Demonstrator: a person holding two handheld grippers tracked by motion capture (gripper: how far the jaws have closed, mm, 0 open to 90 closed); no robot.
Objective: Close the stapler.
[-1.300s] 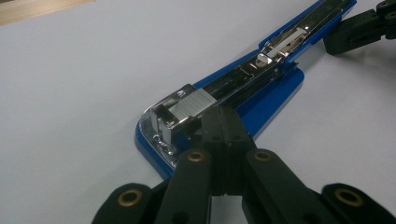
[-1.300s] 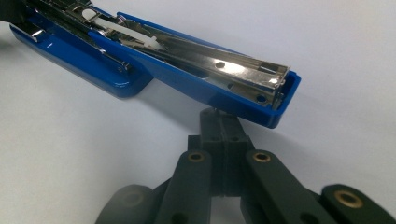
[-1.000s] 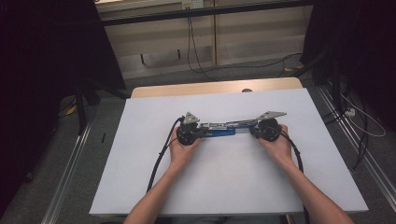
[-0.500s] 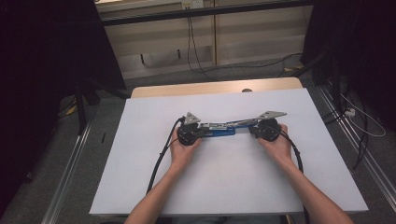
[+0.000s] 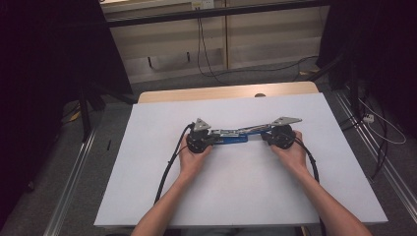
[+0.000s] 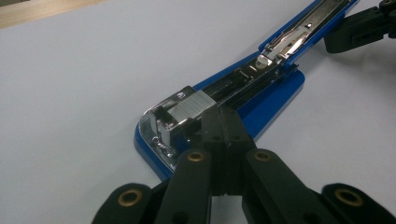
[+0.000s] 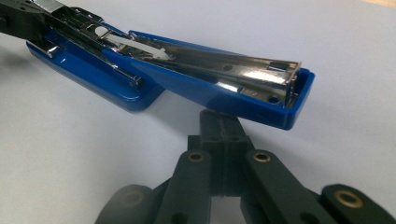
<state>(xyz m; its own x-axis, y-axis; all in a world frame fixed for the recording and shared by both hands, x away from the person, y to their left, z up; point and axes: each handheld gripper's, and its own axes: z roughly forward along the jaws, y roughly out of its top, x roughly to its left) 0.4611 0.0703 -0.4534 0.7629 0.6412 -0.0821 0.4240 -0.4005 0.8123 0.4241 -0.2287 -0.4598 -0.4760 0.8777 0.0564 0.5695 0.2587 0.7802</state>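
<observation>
The stapler (image 7: 187, 79) lid's underside hides the right gripper's (image 7: 219, 123) jaw tips; its far end is cut off.

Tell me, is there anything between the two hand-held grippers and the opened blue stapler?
Nothing visible. The left hand-held gripper, jaws shut, sits right at the staple strip in the stapler base. The right hand-held gripper, also shut, is tucked under the raised stapler lid. Only white table cover surrounds them.

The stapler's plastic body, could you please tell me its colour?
Blue, with silver metal inside; the stapler shows best in the right gripper view.
</observation>
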